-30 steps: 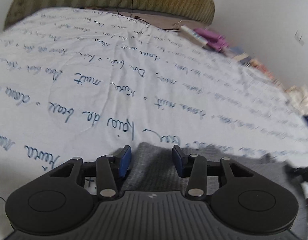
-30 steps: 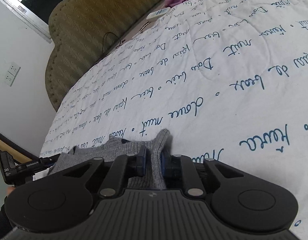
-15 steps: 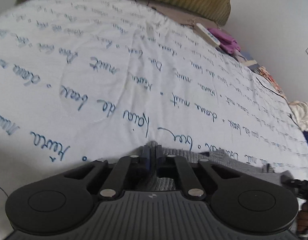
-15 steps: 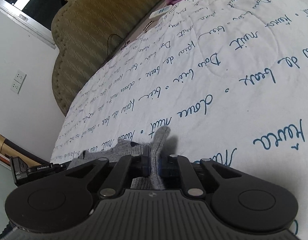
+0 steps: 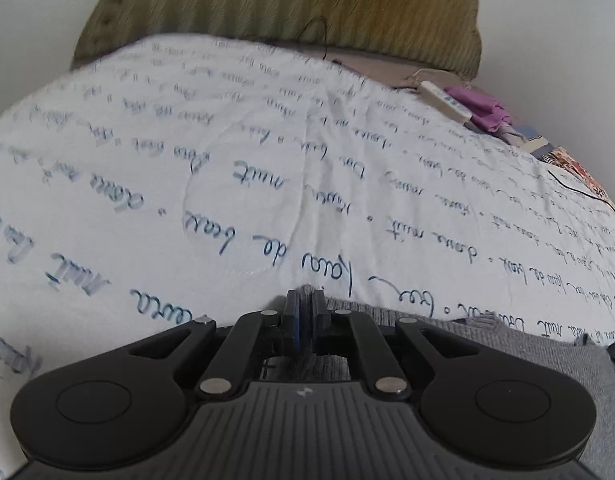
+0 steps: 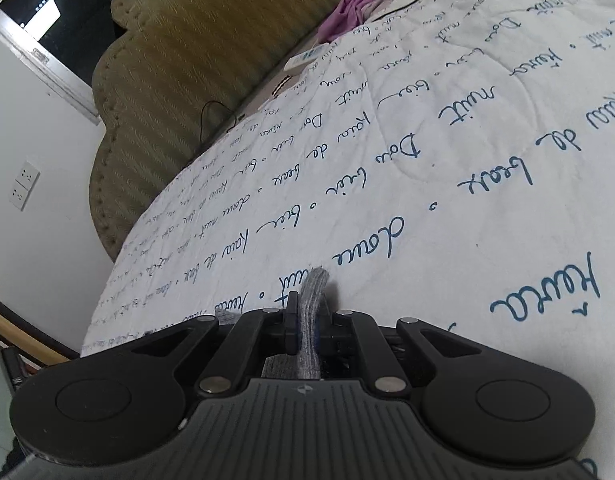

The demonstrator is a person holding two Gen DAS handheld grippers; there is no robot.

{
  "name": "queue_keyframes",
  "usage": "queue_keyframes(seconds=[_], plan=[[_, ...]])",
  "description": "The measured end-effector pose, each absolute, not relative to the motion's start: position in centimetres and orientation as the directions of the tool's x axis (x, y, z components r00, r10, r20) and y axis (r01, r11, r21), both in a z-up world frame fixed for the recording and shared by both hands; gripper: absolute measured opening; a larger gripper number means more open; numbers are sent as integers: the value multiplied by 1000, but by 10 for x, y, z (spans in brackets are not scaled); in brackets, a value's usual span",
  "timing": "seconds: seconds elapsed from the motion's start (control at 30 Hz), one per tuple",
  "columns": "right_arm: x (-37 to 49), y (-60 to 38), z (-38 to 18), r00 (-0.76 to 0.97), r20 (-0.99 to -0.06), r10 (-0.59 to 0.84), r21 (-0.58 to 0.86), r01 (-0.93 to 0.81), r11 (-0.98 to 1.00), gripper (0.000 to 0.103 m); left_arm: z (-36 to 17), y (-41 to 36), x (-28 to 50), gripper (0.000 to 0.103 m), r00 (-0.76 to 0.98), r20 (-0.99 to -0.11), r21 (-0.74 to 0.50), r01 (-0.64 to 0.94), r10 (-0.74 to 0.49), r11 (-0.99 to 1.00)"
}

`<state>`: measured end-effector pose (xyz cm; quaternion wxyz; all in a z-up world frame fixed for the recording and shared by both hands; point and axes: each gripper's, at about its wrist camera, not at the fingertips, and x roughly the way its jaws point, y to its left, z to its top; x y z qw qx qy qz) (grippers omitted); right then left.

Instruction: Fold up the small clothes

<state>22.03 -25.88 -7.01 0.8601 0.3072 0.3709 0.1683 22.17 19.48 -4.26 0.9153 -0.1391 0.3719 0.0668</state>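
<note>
A small grey knitted garment (image 5: pixel 507 356) lies at the near edge of a bed, on a white quilted bedspread printed with blue handwriting (image 5: pixel 267 184). The left hand-held gripper (image 5: pixel 306 312) is pressed together on one of its edges. The right hand-held gripper (image 6: pixel 309 320) pinches a raised strip of the same grey knit, which sticks up between its fingers. An olive upholstered headboard (image 6: pixel 179 72) stands behind.

Garment (image 5: pixel 487 344): grey knit. Bedspread (image 5: pixel 267 168): white, with blue script lettering. Headboard (image 5: pixel 267 4): olive, striped. Far cloth (image 6: pixel 347 16): purple. Grippers: black, with blue pads (image 5: pixel 296 326).
</note>
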Motion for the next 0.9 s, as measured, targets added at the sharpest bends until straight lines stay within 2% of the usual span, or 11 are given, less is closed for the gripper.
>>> queue_keyframes(seconds=[0.03, 0.2, 0.3, 0.33, 0.4, 0.5, 0.53, 0.57, 0.63, 0.77, 0.9], plan=[[219, -258, -68, 668, -552, 499, 637, -48, 769, 24, -36, 194, 216, 6, 727, -685, -193, -228, 35, 954], [190, -257, -17, 785, -509, 353, 505, -59, 861, 24, 6, 171, 173, 7, 823, -563, -204, -221, 70, 954], [172, -219, 4, 791, -465, 397, 449, -176, 876, 30, -9, 119, 184, 7, 789, -610, -68, -137, 68, 988], [170, -202, 3, 776, -474, 416, 429, -209, 879, 42, -21, 103, 191, 7, 760, -645, -25, -122, 77, 992], [171, -169, -9, 741, -535, 406, 342, -250, 906, 42, -46, 86, 203, 7, 690, -720, 11, -96, 74, 995], [179, -144, -42, 720, -645, 257, 157, -204, 966, 45, -63, 75, 198, 7, 746, -653, 102, -80, 128, 992], [179, -144, -54, 734, -640, 229, 112, -206, 972, 46, -66, 75, 196, 7, 761, -637, 109, -75, 127, 991], [173, -150, -62, 766, -592, 250, 122, -221, 968, 46, -68, 76, 194, 7, 771, -624, 109, -73, 125, 991], [174, -161, -62, 765, -578, 285, 209, -199, 958, 47, -69, 77, 194, 7, 778, -617, 106, -70, 121, 992], [173, -157, -62, 764, -574, 296, 193, -225, 955, 58, -68, 75, 192, 7, 782, -610, 109, -75, 126, 991], [166, -154, -61, 766, -567, 302, 195, -231, 953, 60, -64, 78, 184, 7, 786, -608, 80, -83, 114, 993]])
